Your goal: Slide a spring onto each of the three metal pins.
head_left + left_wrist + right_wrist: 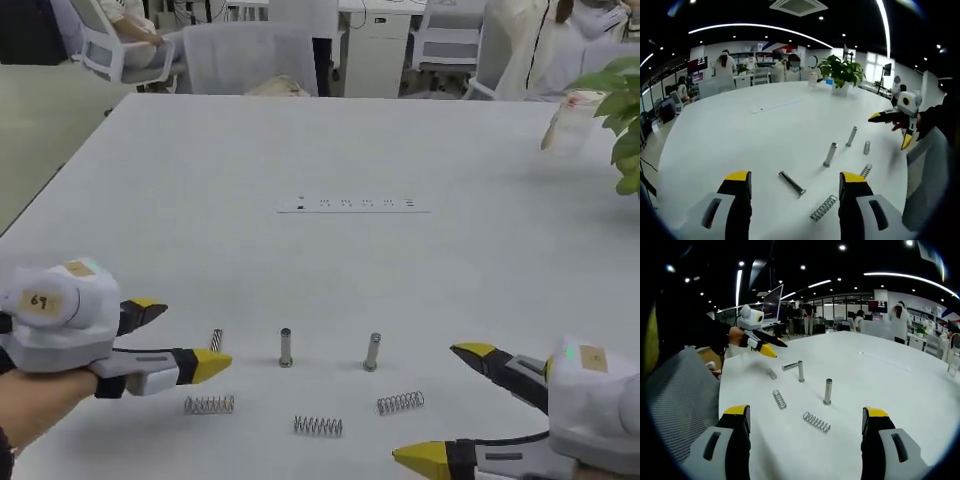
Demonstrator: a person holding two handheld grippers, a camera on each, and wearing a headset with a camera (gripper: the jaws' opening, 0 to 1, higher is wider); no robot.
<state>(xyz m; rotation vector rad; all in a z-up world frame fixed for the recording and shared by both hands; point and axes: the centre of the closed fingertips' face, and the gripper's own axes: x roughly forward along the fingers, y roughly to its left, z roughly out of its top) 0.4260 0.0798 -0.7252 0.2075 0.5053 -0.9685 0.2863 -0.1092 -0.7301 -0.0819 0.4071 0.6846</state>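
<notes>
My left gripper hangs wide open and empty over the white table. Just beside its lower jaw tip, the left pin lies tipped over. The middle pin and right pin stand upright. Three springs lie loose nearer me: left spring, middle spring, right spring. My right gripper gapes wide, holding nothing.

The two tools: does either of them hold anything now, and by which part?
Nothing is held: the left tool and the right tool both stand open.
</notes>
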